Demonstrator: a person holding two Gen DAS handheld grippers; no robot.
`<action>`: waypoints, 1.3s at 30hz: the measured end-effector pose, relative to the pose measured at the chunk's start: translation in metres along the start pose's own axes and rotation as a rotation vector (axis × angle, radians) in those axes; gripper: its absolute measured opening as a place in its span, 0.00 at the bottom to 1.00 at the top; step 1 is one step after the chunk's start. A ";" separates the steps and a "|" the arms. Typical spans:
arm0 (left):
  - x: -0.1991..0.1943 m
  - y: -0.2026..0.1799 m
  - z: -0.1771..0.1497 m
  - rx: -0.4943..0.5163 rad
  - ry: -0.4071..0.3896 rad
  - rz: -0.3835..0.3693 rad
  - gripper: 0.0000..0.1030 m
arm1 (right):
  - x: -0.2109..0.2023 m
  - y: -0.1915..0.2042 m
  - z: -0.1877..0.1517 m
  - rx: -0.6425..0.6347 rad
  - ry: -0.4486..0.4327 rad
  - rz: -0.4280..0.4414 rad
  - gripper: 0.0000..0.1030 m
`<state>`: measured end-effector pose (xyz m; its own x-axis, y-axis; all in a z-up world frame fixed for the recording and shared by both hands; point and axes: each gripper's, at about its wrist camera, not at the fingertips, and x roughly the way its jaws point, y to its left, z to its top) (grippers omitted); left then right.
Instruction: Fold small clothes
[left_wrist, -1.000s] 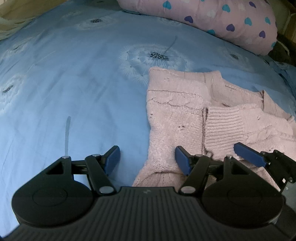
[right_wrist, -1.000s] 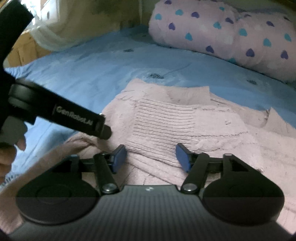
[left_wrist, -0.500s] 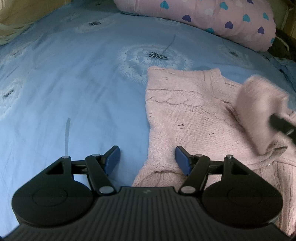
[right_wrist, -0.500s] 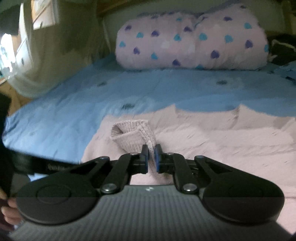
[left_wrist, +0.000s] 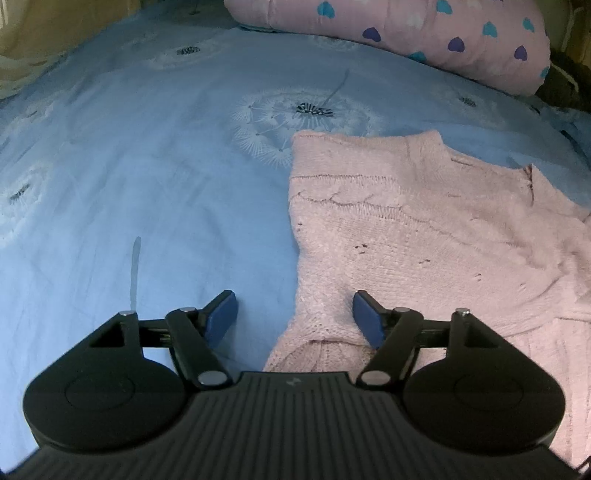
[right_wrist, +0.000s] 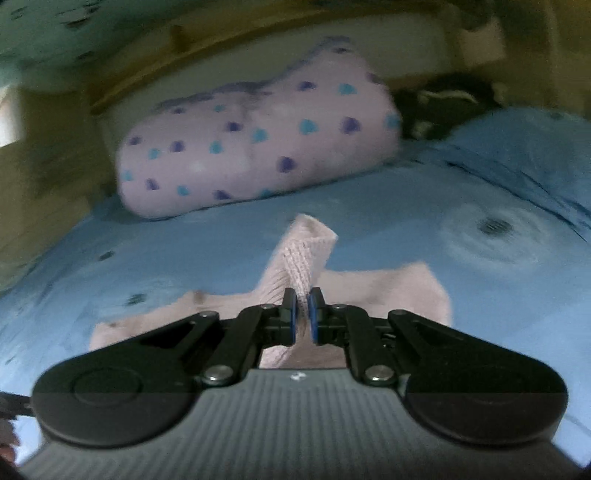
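A: Where is the pink knit sweater (left_wrist: 424, 240)?

B: Lying flat on the blue bedsheet (left_wrist: 147, 166), right of the dandelion print (left_wrist: 310, 110). The left wrist view shows its body spread out, long axis running from the near hem away toward the neckline, which points at the heart-print pillow (left_wrist: 424, 29).

A: And the other camera?

B: It alone shows the sleeve cuff (right_wrist: 306, 251), lifted off the bed and standing up and away from the right gripper (right_wrist: 302, 317), whose jaws are clamped tight on it. That picture is blurred. The sweater's body (right_wrist: 388, 295) lies beneath, on the sheet.

A: The left gripper (left_wrist: 293, 317)?

B: Its jaws are wide and opening, angled down at the bed. The sweater's left edge lies between them, but the pads (left_wrist: 367, 321) press on nothing; the right pad hangs over the knit, the left over bare sheet.

A: Any hand visible?

B: A sliver of fingers (right_wrist: 7, 443), at the lower left edge of the right view.
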<state>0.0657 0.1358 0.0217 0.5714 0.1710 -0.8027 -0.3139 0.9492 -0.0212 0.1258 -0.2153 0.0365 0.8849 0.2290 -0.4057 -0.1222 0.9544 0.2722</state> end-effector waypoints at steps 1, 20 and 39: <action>0.000 -0.001 0.000 0.005 -0.002 0.004 0.75 | 0.002 -0.009 -0.004 0.014 0.005 -0.022 0.10; 0.002 -0.007 -0.006 0.034 -0.035 0.062 0.82 | 0.005 -0.060 -0.037 0.188 0.051 -0.156 0.44; -0.047 -0.017 -0.032 0.196 -0.148 0.080 0.82 | -0.096 0.011 -0.069 -0.099 0.115 0.053 0.56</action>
<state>0.0198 0.1036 0.0413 0.6600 0.2710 -0.7007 -0.2178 0.9616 0.1668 0.0090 -0.2138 0.0183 0.8194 0.2948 -0.4916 -0.2163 0.9532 0.2111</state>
